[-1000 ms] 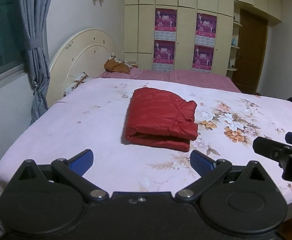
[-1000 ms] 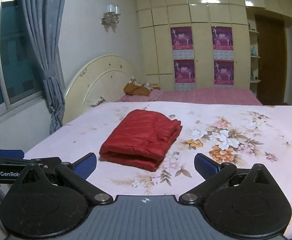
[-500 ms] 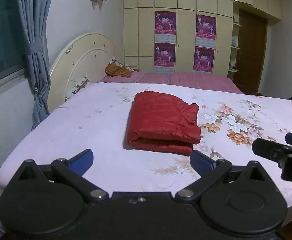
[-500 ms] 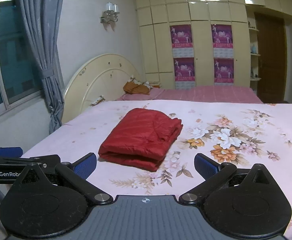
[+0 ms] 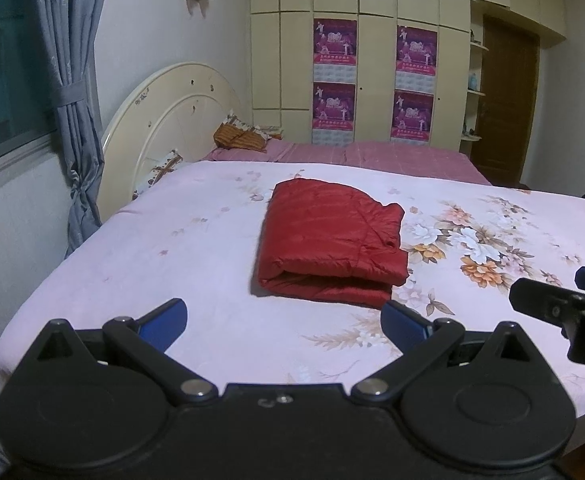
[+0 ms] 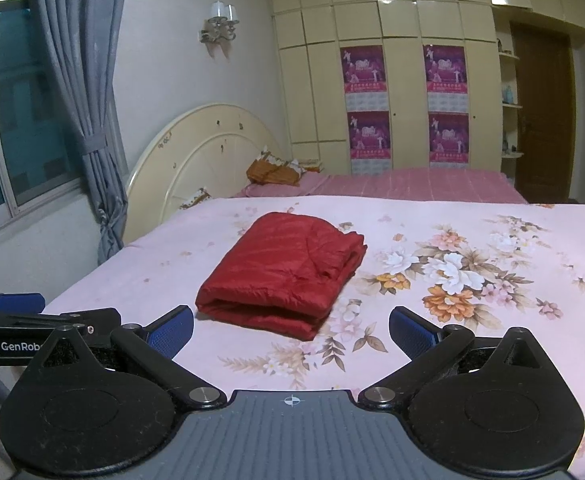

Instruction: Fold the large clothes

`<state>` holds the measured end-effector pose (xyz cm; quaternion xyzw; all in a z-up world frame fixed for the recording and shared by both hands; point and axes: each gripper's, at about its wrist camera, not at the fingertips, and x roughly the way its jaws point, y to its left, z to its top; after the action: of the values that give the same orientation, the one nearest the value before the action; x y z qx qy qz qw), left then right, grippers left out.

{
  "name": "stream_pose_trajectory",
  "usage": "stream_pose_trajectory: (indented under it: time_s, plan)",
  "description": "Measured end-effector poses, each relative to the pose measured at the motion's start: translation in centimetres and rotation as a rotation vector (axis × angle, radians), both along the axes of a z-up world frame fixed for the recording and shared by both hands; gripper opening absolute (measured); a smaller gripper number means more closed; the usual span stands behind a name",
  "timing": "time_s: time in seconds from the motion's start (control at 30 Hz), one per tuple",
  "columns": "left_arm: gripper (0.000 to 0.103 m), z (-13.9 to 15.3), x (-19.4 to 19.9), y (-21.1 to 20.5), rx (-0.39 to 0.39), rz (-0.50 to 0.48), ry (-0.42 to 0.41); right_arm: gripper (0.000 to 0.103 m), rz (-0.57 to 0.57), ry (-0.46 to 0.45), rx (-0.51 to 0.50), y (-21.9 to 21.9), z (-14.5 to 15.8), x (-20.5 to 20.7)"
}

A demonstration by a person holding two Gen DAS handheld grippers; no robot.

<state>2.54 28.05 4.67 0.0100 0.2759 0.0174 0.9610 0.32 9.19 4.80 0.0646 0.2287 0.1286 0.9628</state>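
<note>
A red padded jacket point(image 5: 328, 242) lies folded into a compact rectangle on the pink floral bed cover point(image 5: 172, 248); it also shows in the right wrist view point(image 6: 284, 274). My left gripper point(image 5: 284, 318) is open and empty, held above the bed's near edge, short of the jacket. My right gripper point(image 6: 292, 330) is open and empty, also short of the jacket, to the right of the left one. The right gripper's side shows at the left wrist view's right edge point(image 5: 564, 304). The left gripper shows at the right wrist view's left edge point(image 6: 32, 320).
A cream round headboard point(image 5: 168, 120) stands at the far left with pillows point(image 5: 244, 138). A grey curtain point(image 5: 68, 92) and window are on the left wall. Cream wardrobes point(image 5: 372, 60) with purple posters and a brown door point(image 5: 504, 104) stand behind the bed.
Both grippers have drawn back and risen slightly from the bed; the jacket looks a little farther off. The jacket has not moved. Both grippers stay open.
</note>
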Motion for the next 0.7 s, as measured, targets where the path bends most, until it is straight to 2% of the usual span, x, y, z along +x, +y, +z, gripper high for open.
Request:
stream_pose_trajectory:
  time_s: [0.6, 0.7]
  plan:
    - [0.103, -1.0, 1.9, 1.1, -0.024, -0.009, 0.037, 0.103, 0.01, 0.032, -0.007, 0.8, -1.0, 1.7]
    - [0.1, -1.4, 2.5, 1.5, -0.041, -0.028, 0.006, 0.103, 0.012, 0.041, -0.01, 1.1, -1.3, 2.4]
